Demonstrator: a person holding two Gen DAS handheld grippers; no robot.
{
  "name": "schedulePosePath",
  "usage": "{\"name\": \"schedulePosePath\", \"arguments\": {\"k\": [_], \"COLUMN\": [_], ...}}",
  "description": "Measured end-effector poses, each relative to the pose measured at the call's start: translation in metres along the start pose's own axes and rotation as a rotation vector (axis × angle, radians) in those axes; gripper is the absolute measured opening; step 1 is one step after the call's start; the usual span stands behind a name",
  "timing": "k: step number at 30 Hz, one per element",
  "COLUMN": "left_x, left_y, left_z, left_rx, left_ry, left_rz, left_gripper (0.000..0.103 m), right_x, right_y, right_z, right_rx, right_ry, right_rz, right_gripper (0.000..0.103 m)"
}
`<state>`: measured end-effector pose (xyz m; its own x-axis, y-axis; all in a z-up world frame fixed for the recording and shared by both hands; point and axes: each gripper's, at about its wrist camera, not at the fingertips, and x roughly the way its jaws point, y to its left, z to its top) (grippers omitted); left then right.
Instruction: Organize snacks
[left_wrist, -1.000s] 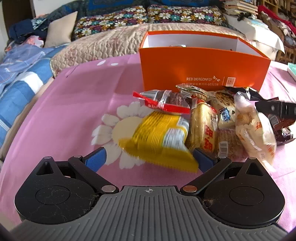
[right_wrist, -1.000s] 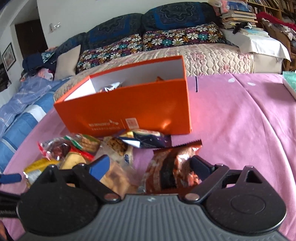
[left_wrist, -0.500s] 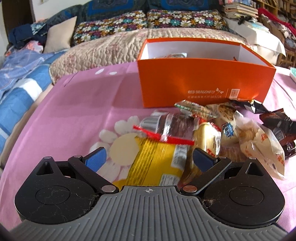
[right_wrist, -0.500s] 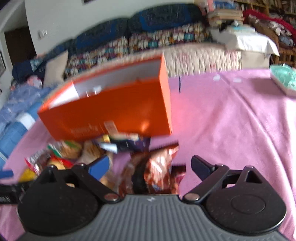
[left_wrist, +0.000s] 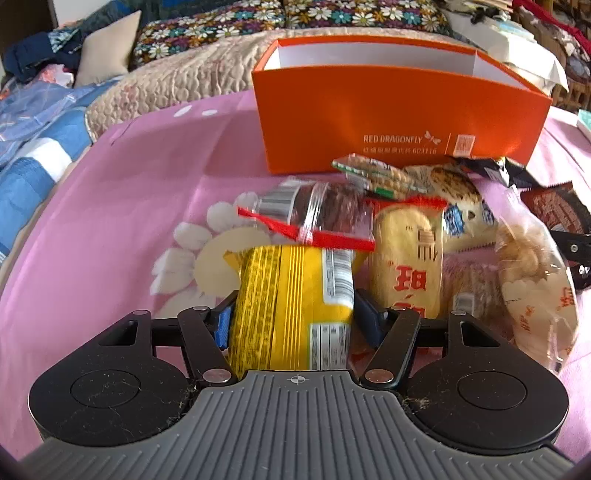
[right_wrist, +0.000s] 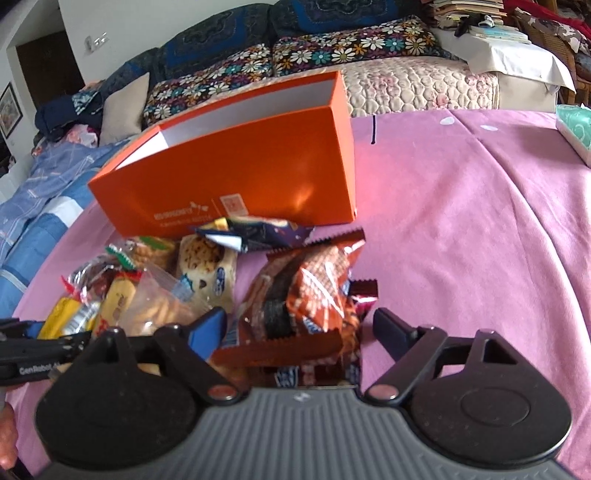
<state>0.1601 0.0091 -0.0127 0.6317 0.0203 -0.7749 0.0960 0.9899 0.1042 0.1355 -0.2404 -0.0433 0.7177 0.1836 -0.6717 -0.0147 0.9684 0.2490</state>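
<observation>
A pile of wrapped snacks lies on the pink cloth in front of an open orange box, which also shows in the right wrist view. My left gripper has closed in on a yellow snack packet, with a finger against each side. A clear red-striped packet and a cream biscuit pack lie just beyond it. My right gripper is open around a brown-orange snack bag, with a gap on its right side. The left gripper shows at the right wrist view's left edge.
A dark blue packet lies against the box front. A clear bag of pastries is on the right of the pile. A teal tissue pack sits at the far right. A bed with flowered pillows is behind.
My left gripper moved forward onto the yellow packet and its fingers closed against it. My right gripper moved closer over the brown-orange bag and stayed open.
</observation>
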Motion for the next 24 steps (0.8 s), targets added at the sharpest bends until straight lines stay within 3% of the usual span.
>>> {"name": "schedulePosePath", "arguments": {"k": [7, 12, 14, 18, 21, 24], "left_x": [-0.006, -0.02, -0.034, -0.067, -0.083, -0.084], "left_y": [0.0, 0.012, 0.019, 0.011, -0.016, -0.052], "left_z": [-0.012, -0.015, -0.015, -0.016, -0.022, -0.019], "left_rx": [0.019, 0.002, -0.018, 0.014, 0.103, 0.222], "left_ry": [-0.003, -0.008, -0.039, -0.139, -0.191, -0.2], "left_rz": [-0.003, -0.024, -0.047, -0.148, -0.216, -0.224], "left_gripper": [0.038, 0.044, 0.047, 0.058, 0.061, 0.061], "right_x": [-0.014, -0.03, -0.04, -0.067, -0.072, -0.073], "right_y": [0.002, -0.005, -0.013, -0.038, -0.057, -0.069], "right_z": [-0.018, -0.033, -0.035, -0.031, -0.023, -0.021], "right_rx": [-0.098, -0.131, -0.1, 0.007, 0.09, 0.162], "right_ry": [0.012, 0.027, 0.016, -0.103, -0.136, -0.138], "right_rz": [-0.038, -0.036, -0.021, 0.009, -0.023, -0.002], "right_gripper": [0.087, 0.092, 0.092, 0.094, 0.094, 0.094]}}
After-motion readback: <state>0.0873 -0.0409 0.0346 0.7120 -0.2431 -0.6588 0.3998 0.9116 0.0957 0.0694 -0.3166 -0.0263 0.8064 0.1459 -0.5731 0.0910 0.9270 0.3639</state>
